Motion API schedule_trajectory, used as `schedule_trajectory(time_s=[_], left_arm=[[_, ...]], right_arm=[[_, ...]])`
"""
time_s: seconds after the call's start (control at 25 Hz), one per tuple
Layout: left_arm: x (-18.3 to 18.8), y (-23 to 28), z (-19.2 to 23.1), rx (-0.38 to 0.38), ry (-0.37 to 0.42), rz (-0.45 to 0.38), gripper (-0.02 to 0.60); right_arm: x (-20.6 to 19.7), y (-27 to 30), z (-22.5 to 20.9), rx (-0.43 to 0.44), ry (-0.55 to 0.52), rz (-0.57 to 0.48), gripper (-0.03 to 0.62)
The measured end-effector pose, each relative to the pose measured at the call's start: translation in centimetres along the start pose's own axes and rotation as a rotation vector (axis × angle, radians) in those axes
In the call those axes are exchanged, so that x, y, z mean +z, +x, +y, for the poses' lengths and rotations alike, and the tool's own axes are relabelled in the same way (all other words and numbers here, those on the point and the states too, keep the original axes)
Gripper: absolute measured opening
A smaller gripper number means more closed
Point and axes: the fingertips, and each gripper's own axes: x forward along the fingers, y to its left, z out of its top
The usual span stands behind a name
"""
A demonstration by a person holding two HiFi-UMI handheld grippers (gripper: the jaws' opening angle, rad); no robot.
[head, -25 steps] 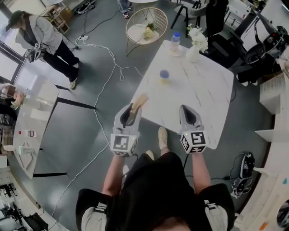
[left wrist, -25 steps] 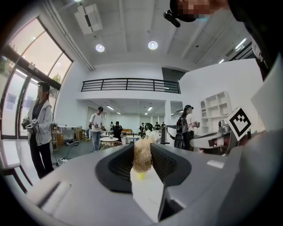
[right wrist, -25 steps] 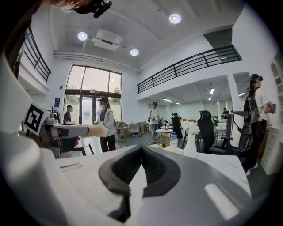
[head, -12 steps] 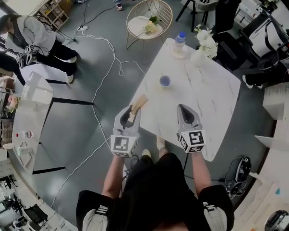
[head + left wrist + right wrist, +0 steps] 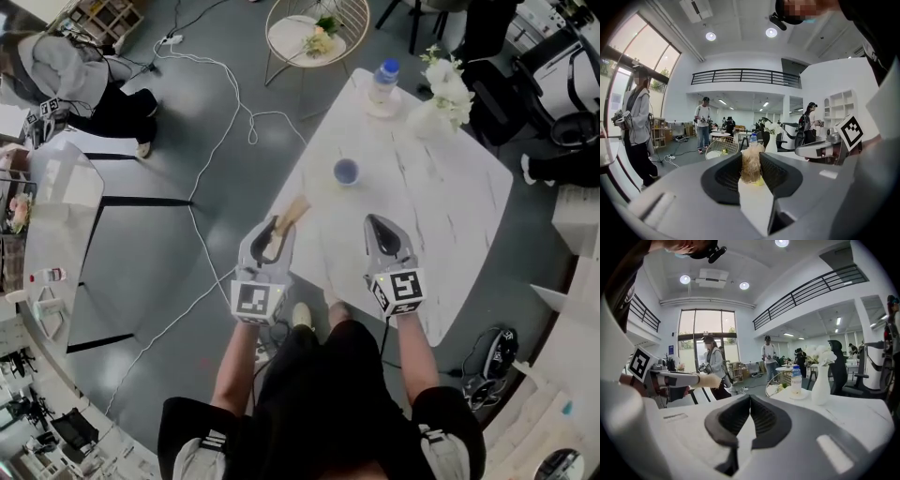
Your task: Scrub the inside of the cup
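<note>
A small blue cup with a yellowish outside stands upright on the white marble table, ahead of both grippers. My left gripper hovers at the table's near left edge. It is shut on a tan fibrous brush that pokes forward past its jaws. In the left gripper view the brush sits pinched between the dark pads. My right gripper is over the table, shut and empty, its jaws meeting at the tip. Both are well short of the cup.
A water bottle and a white vase of flowers stand at the table's far side. Beyond is a round wire side table. Cables run over the grey floor at left, where a person stands.
Both grippers have come forward and lower towards the table as the person stepped in; the cup now lies closer to them. The brush stays held and the right jaws stay shut.
</note>
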Motion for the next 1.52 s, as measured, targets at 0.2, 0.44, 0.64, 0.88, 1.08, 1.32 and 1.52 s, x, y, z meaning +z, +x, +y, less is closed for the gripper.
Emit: schedule_trajectory(time_s=[0.2,0.44,0.64,0.88,1.08,1.32,1.52], left_arm=[[-0.8,1.8,-0.2,0.0,-0.006,0.004,0.123],[-3.0,3.5,-0.4,-0.005,-0.009,0.029,0.123],[-4.7,4.4,0.2,0.012,-0.024,0.047,0.123],[-6.9,5.6,0.7,0.02,-0.018,0.08,0.123],[-7.5,6.3,1.1,0.036,-0.04,0.088,0.123],[-7.3,7.0,1.4,0.053,-0.088,0.093,0.123],[-8.5,7.1,1.9,0.06,-0.073,0.103,0.123]], right_arm=[[-1.8,2.0,-0.9,0.017,0.001,0.02,0.005],[-4.3,4.0,-2.0,0.044,0.028,0.053,0.008],[-6.3,5.9,-2.8,0.065,0.056,0.081,0.018],[-9.0,8.3,-3.8,0.067,0.033,0.144,0.035],[-10.8,9.9,-4.3,0.077,-0.006,0.201,0.069],[-12.4,11.7,-4.5,0.091,-0.046,0.239,0.124],[-13.5,13.0,-5.3,0.078,-0.069,0.258,0.184]])
